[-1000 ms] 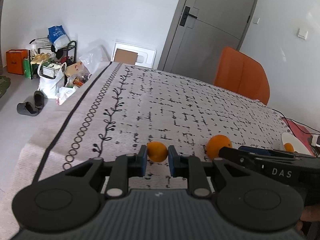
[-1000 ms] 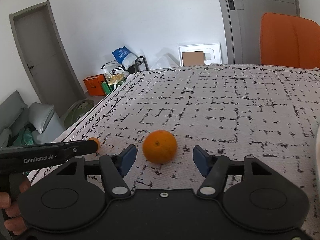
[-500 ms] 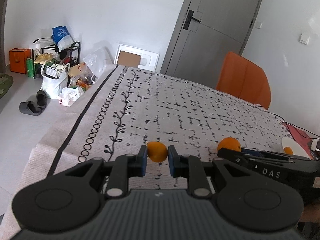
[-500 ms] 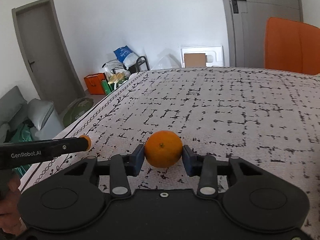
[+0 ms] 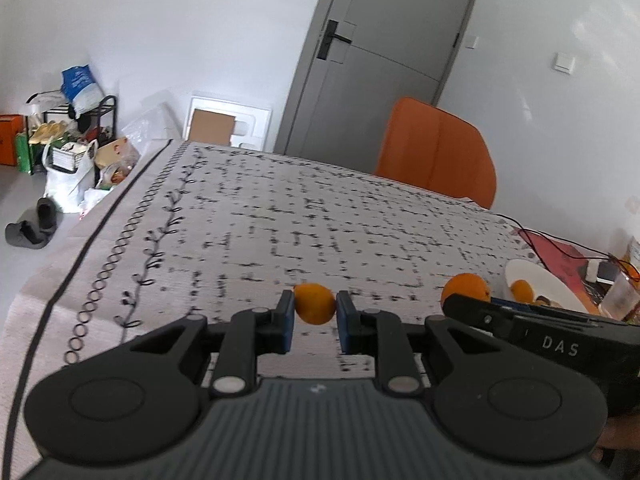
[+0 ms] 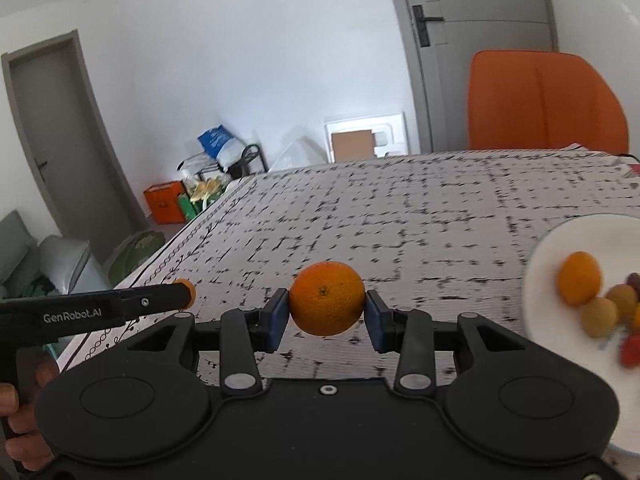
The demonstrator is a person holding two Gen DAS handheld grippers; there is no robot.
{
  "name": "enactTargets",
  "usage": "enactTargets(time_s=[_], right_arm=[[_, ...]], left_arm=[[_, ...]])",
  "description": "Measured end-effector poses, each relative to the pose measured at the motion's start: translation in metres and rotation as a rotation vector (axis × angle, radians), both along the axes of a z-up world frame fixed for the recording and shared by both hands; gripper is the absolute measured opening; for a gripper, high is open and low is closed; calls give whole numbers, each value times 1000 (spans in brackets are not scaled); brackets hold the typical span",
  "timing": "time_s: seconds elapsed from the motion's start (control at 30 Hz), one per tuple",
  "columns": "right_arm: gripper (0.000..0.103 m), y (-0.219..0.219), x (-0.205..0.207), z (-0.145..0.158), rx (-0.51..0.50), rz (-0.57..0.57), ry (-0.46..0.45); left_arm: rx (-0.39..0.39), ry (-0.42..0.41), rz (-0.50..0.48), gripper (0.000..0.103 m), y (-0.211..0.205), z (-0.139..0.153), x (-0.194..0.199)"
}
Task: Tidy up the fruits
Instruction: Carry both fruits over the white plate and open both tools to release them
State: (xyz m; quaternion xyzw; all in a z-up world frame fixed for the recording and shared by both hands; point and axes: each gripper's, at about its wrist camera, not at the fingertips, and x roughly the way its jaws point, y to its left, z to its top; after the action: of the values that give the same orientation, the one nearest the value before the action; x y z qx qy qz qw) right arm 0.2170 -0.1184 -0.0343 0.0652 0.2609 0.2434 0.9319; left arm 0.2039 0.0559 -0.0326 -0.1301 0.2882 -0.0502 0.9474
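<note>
The right claw (image 6: pixel 326 314) grips an orange (image 6: pixel 327 298) above the worktop (image 6: pixel 400 220); the left claw (image 5: pixel 315 318) clamps a smaller orange (image 5: pixel 315 304). To the right claw's right sits the plate (image 6: pixel 544 256): best lower each fruit onto bare rim space before letting go.

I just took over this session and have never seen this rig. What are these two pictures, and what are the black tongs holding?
No robot arm here: a person holds one pair of tongs in each hand, each with its own camera. The left view shows the left tongs shut on a small orange. The right view shows the right tongs shut on a larger orange. Below lies a patterned tablecloth. At the right, a white plate already holds several fruits.
</note>
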Motion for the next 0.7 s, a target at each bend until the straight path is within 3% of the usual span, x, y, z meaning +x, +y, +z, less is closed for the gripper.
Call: enactTargets(time_s=[0.7], right_arm=[[38, -69, -27, 3, 53, -100, -28]], left_arm=[[43, -39, -101, 20, -70, 16, -7]])
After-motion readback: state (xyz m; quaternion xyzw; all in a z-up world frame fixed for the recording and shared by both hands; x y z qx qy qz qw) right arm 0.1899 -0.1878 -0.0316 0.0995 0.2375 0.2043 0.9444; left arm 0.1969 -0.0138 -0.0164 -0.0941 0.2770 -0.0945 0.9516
